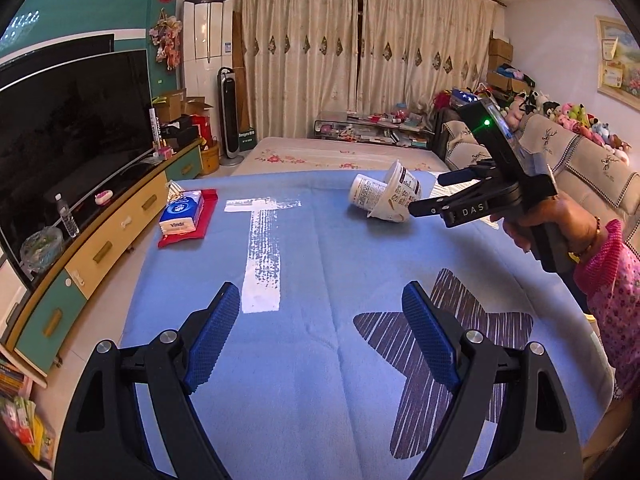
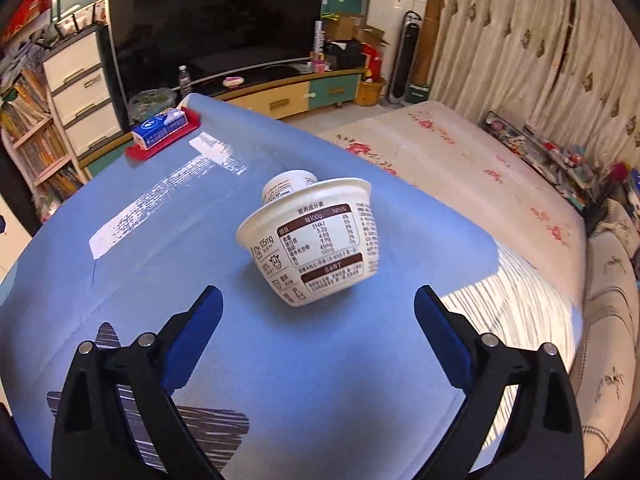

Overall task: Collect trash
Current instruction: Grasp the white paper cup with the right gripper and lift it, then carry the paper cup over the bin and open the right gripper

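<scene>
Two nested white cups (image 2: pixel 316 240) lie tipped near the table's (image 1: pixel 304 360) far right edge, just ahead of the right gripper (image 2: pixel 318 312), jaws spread, untouched. Left gripper (image 1: pixel 322 304) spread, well apart.

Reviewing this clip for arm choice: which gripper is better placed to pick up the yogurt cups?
Right. The right gripper is open, directly facing the nested yogurt cups. The left gripper, also open, hangs over bare blue tablecloth, farther away.

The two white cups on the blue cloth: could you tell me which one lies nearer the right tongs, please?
The wider cup, with the brown nutrition table facing the right tongs, is nearer. The narrower cup pokes out behind it, farther from the open tongs.
</scene>
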Demonstrator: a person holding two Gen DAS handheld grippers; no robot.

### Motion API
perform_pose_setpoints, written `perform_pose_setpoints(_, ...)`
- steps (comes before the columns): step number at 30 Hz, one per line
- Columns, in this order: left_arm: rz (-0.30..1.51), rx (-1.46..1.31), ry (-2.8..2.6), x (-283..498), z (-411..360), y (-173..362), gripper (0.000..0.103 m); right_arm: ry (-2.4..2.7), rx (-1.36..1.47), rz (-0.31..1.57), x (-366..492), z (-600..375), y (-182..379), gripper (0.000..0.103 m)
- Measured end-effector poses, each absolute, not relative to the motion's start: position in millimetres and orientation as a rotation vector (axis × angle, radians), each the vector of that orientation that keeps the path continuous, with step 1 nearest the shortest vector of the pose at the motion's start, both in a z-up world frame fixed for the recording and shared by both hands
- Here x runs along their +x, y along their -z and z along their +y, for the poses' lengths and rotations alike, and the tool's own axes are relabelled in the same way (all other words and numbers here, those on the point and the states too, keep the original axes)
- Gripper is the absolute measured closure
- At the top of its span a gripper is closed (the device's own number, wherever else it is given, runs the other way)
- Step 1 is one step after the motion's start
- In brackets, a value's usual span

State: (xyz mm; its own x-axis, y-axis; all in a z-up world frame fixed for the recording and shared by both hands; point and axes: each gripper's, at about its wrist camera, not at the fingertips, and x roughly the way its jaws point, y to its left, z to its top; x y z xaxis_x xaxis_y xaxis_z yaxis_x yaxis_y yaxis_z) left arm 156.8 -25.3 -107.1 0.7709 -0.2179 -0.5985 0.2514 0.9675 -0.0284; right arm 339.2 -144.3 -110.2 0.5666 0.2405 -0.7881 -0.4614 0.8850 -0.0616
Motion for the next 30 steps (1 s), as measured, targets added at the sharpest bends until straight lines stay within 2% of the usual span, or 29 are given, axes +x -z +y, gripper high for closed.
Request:
perform_pose_setpoints(9,0.672,0.051,0.246,180,-38,115,0.021,-0.604,-0.307,0.878,374,-145,119,0.011)
perform_pose_setpoints(17,0.701,0.057,0.237,197,-42,125,0.021,-0.684,-0.197,0.87,385,-161,134,0.012)
perform_pose_setpoints(21,0.711,0.06,0.241,204,-46,129,0.021,-0.744,-0.113,0.871,388,-167,137,0.024)
perform_pose_setpoints(30,0.717,0.069,0.255,202,-49,130,0.021,-0.675,-0.153,0.939,365,-166,122,0.025)
